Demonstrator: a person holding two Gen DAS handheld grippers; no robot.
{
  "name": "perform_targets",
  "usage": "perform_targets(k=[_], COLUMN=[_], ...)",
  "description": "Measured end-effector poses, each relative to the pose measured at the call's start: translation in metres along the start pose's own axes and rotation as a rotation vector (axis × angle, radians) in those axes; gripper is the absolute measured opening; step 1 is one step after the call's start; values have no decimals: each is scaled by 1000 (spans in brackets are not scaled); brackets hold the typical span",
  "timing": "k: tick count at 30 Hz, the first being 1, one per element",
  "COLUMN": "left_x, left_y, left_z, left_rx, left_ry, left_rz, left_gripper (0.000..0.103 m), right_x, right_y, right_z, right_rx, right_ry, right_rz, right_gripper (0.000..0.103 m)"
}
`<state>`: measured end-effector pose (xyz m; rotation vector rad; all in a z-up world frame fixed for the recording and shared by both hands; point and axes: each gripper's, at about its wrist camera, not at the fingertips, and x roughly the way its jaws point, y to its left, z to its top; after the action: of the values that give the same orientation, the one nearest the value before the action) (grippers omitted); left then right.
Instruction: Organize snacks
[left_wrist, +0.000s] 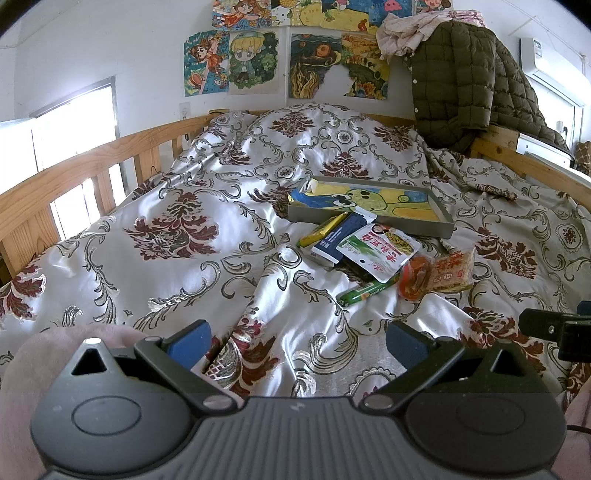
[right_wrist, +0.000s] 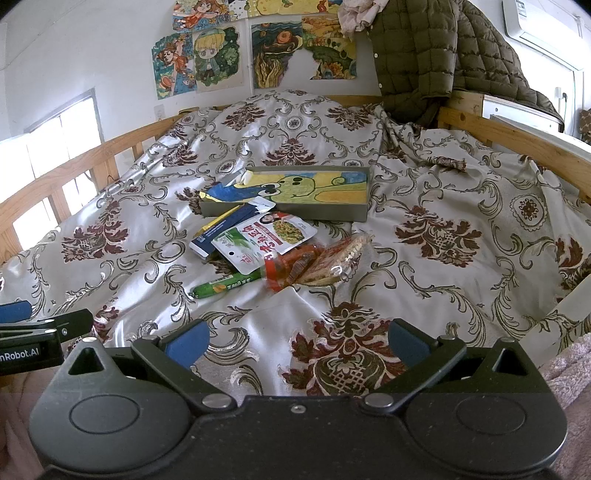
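Observation:
A pile of snacks lies on the patterned bedspread in front of a shallow grey tray (left_wrist: 448, 227) (right_wrist: 360, 214) lined with a frog drawing. The pile holds a white-green packet (left_wrist: 380, 253) (right_wrist: 266, 236), a blue packet (left_wrist: 340, 236) (right_wrist: 225, 227), a yellow bar (left_wrist: 321, 230) (right_wrist: 218, 221), a green sausage stick (left_wrist: 365, 293) (right_wrist: 225, 286), an orange-red packet (left_wrist: 415, 280) (right_wrist: 291, 266) and a clear cracker packet (left_wrist: 452, 273) (right_wrist: 343, 258). My left gripper (left_wrist: 297, 341) and right gripper (right_wrist: 295, 341) are both open, empty, low over the bedspread, short of the pile.
A wooden bed rail (left_wrist: 74, 173) (right_wrist: 517, 138) runs along both sides. A green quilted jacket (left_wrist: 454, 81) (right_wrist: 417, 55) hangs at the head of the bed under drawings on the wall. A pink blanket (left_wrist: 55, 350) (right_wrist: 569, 365) lies near me.

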<state>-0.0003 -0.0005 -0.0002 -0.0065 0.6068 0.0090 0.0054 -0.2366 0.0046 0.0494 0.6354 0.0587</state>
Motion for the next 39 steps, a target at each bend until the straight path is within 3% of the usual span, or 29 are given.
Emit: perform_targets(k=[16,19,29,39], left_x=[-1,0,29,97], left_y=[0,2,-12,-45], left_z=[2,12,50,75], left_rx=[3,8,39,162], left_ry=[-1,2,52,131], left_rz=[-3,-15,-162,-292], left_gripper=[103,103,103,103], right_x=[-1,8,28,93], right_y=[0,-10,-44,-64], right_z=[6,-6,27,62], right_rx=[6,51,266,233], right_ry=[22,38,169,264], right_rz=[9,28,168,172], right_gripper=[102,102,102,102])
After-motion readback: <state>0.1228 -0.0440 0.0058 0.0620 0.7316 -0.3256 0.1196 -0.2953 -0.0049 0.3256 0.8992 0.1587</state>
